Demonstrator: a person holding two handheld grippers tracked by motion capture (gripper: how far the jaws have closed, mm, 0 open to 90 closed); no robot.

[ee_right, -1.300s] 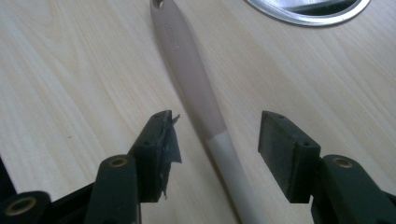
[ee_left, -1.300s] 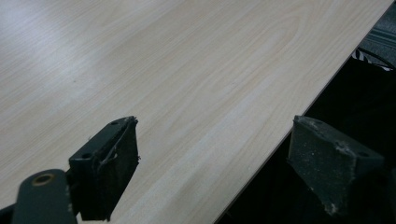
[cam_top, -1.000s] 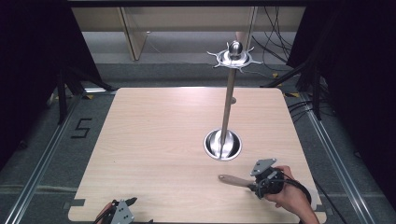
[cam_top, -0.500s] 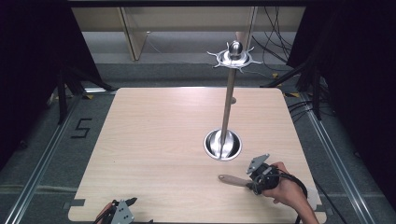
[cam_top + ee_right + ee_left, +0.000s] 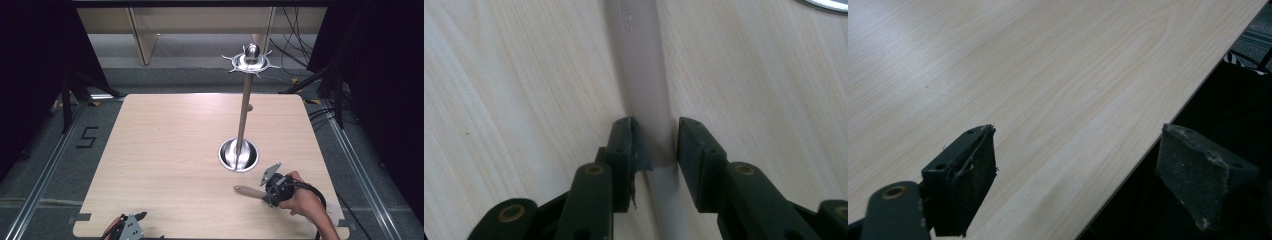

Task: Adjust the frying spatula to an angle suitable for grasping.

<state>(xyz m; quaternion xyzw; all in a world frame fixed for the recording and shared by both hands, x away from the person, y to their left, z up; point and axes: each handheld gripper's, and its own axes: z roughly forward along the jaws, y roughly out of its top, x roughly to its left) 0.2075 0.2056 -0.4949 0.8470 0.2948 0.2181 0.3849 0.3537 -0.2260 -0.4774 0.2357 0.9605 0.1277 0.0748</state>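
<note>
A beige utensil handle (image 5: 247, 191) lies flat on the wooden table (image 5: 170, 150), near the front right. A person's right hand holds my right gripper (image 5: 264, 194) over its near end. In the right gripper view the handle (image 5: 639, 75) runs up between the two black jaws, and both pads press on its sides. These jaws have just been closing with the handle between them. My left gripper (image 5: 140, 217) rests at the table's front left edge. Its jaws (image 5: 1078, 150) stand wide apart with nothing between them.
A metal stand rises just behind the right gripper: a round shiny base (image 5: 239, 155), a thin pole (image 5: 245, 110) and a spiked disc on top (image 5: 251, 60). The table's front edge (image 5: 1128, 165) runs between the left jaws. Black curtains flank the table.
The right gripper's jaws have narrowed onto the beige handle, and the hand has edged slightly left. The left gripper has not moved.
</note>
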